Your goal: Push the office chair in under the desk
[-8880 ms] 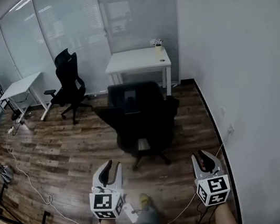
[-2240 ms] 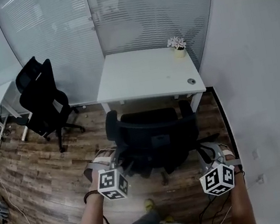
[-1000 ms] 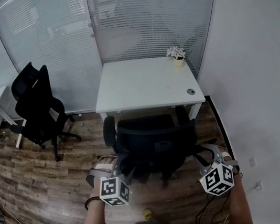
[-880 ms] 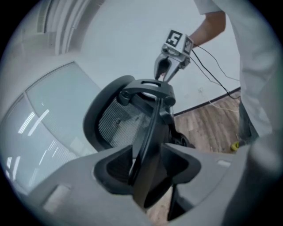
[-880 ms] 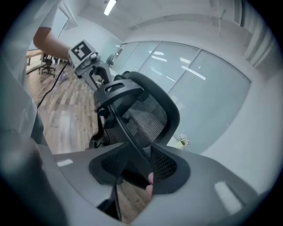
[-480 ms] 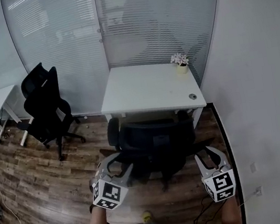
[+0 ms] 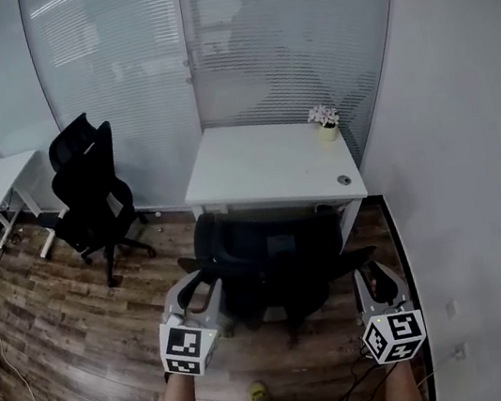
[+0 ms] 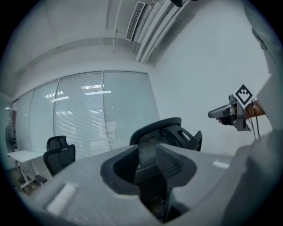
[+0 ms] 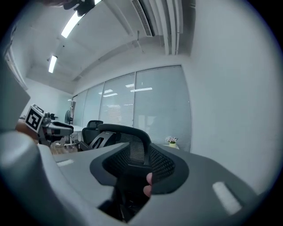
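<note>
My left gripper (image 7: pixel 199 291) has just been closing part-way. Its jaws now stand half apart with nothing between them, and it is free of any hold. My right gripper (image 7: pixel 377 276) is wider and has eased in only slightly. It is also empty, with the chair's mesh back showing beyond its gap rather than inside it. I hold both about level, one on each side behind the chair (image 7: pixel 273 248) and a little clear of it. I judge that spacing suits a straight shove, since two contact points at the outer edges of the backrest would keep a castered chair from swivelling. The chair has its back to me, and its seat looks to be already under the near edge of the desk (image 7: pixel 263 159), with the backrest close to the desktop's front. Because of that I read the push as done or nearly so. If another nudge is needed, the armrests meeting the desk edge would be my worry, though I cannot tell their clearance from here. The desk sits in the corner, with the glass partition (image 7: pixel 280 37) behind it and the wall (image 7: pixel 472 158) to its right, so the chair can only go straight in. A small plant (image 7: pixel 324 121) stands at the desk's far right corner, well away from the chair. A second chair (image 7: pixel 92 188) stands off to the left and plays no part.
</note>
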Tool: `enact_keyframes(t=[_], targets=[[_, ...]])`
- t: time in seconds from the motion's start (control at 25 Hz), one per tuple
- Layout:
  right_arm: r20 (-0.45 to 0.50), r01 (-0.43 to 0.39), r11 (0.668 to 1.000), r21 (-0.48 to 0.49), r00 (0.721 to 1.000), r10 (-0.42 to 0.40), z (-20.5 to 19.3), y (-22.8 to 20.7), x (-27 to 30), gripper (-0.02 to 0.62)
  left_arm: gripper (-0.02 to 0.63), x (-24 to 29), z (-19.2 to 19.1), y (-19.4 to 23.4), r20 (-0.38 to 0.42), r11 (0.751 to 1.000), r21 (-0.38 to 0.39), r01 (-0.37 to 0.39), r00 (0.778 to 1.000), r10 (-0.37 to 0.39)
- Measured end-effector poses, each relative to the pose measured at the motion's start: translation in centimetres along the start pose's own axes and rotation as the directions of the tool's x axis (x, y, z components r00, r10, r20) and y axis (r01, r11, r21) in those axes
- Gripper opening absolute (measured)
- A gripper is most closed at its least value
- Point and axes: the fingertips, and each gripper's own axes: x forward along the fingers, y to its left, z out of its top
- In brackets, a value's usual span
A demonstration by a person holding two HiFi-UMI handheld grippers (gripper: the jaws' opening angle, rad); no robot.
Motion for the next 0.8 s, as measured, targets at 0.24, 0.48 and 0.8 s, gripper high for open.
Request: enact_keyframes(t=[0.24,0.48,0.8], targets=[[0.017,-0.001,1.000,-0.005,1.000,0.001,0.3,0.2,-1.8,0.117,0.084,-1.5,1.1,-0.9,0.021,0.999,0.001,-0.050,0.999,0.050],[0.011,0.013,1.000,-0.011,1.000,-0.012,0.2,-0.1,-2.8,0.078,0.054,-2.7,1.4,-0.9,0.019,0.995,-0.004,-0.097,0.995,0.097],[0.011,0.042,0.999,-0.019,0.999,-0.041,0.3,0.0,-3.8,0.007,-0.003,-4.3,1.8,-1.2,0.020,0.991,-0.013,-0.136,0.990,0.137]])
